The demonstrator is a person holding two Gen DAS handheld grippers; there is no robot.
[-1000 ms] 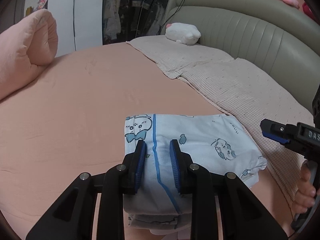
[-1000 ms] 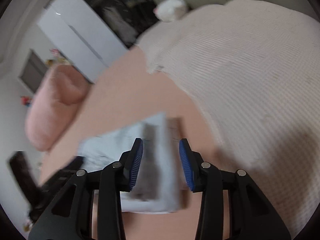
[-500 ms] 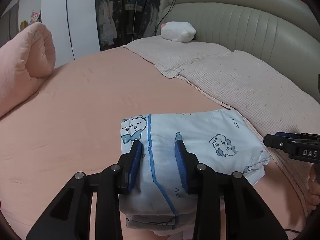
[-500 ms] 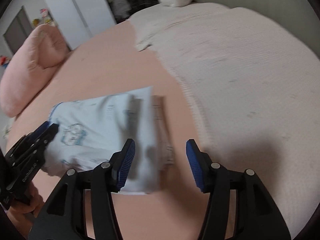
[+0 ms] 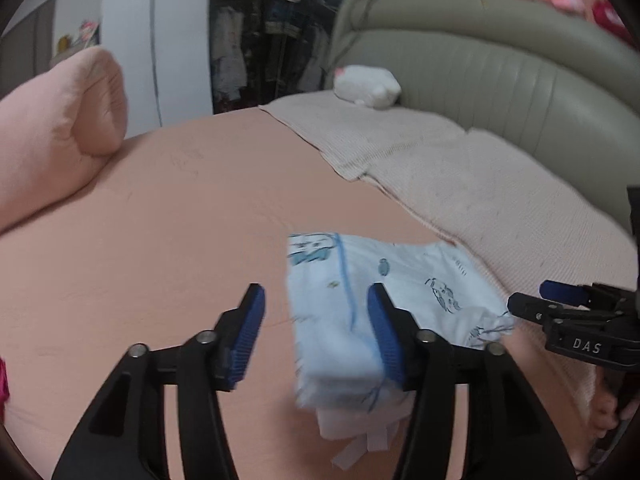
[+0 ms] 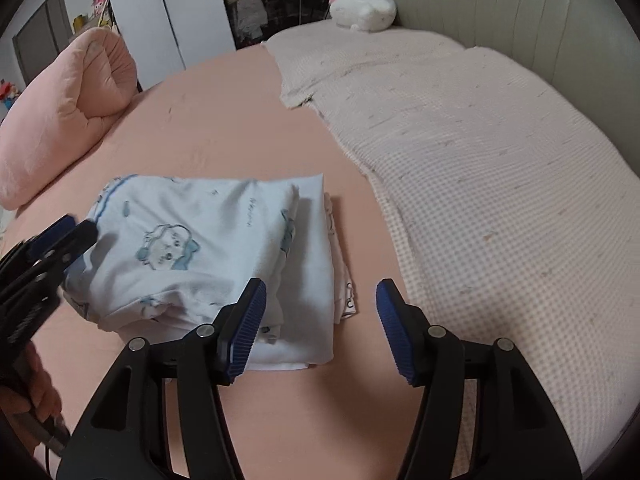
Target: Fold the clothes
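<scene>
A folded pale-blue garment [image 5: 344,320] printed with cartoon figures and a blue stripe lies on the pink bed sheet [image 5: 160,240]. My left gripper [image 5: 316,320] is open wide over its near end, with the right pad against the cloth and the left pad over bare sheet. In the right wrist view the same garment [image 6: 208,248] sits left of centre. My right gripper [image 6: 322,312] stands open at its near right corner, holding nothing. Each gripper shows in the other's view: the right gripper [image 5: 532,298] at the garment's right end, the left gripper [image 6: 68,236] at its left end.
A rolled pink duvet [image 6: 60,112] lies at the left. A beige checked blanket [image 6: 500,160] covers the bed's right side, against a grey-green padded headboard [image 5: 500,92]. A white plush toy [image 6: 362,10] rests at the far end. A person's hand [image 6: 36,380] holds the left gripper.
My left gripper has opened and let go of the folded garment. My right gripper has spread wider and drawn back. The garment now rests on the sheet.
</scene>
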